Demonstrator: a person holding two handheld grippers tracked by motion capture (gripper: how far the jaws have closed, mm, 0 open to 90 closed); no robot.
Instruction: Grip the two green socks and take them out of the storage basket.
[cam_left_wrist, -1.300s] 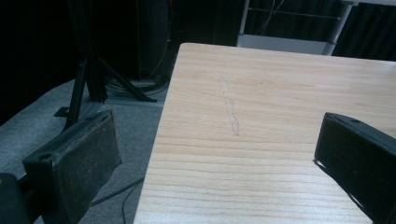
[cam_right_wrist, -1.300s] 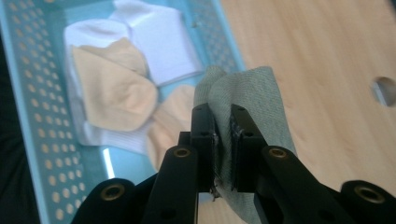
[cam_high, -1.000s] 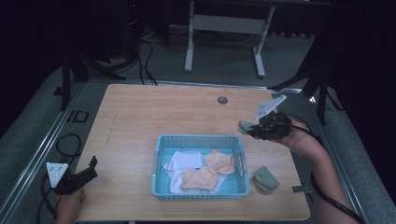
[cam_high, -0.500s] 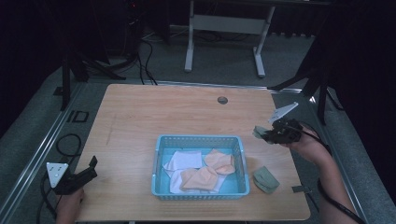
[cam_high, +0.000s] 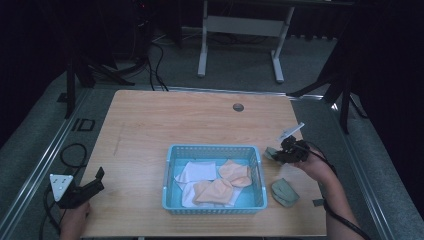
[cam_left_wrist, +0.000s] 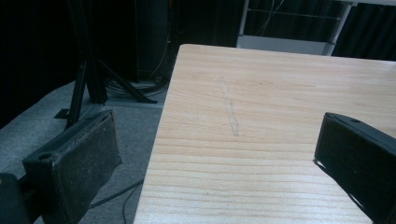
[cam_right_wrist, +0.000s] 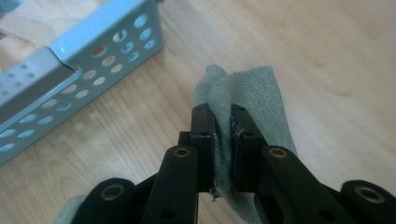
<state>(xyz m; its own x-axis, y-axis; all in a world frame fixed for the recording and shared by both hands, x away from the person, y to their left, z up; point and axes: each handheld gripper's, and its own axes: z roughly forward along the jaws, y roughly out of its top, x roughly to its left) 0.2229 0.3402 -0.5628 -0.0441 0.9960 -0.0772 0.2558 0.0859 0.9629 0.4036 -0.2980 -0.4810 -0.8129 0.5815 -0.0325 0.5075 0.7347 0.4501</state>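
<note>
The right tool (cam_right_wrist: 223, 135) pinches a grey-green cloth (cam_right_wrist: 252, 93) just beside the basket (cam_right_wrist: 84, 60), low over the tabletop (cam_right_wrist: 327, 46); soft, light, limp, best held by a bunched fold; left tool (cam_left_wrist: 219, 158) gapes, holding nothing

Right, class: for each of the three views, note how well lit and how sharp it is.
High view: dim, room black, table evenly lit. Left gripper view: wood grain crisp, near jaws soft. Right gripper view: brightest; grey-green cloth and right gripper sharp, basket slightly blurred.
</note>
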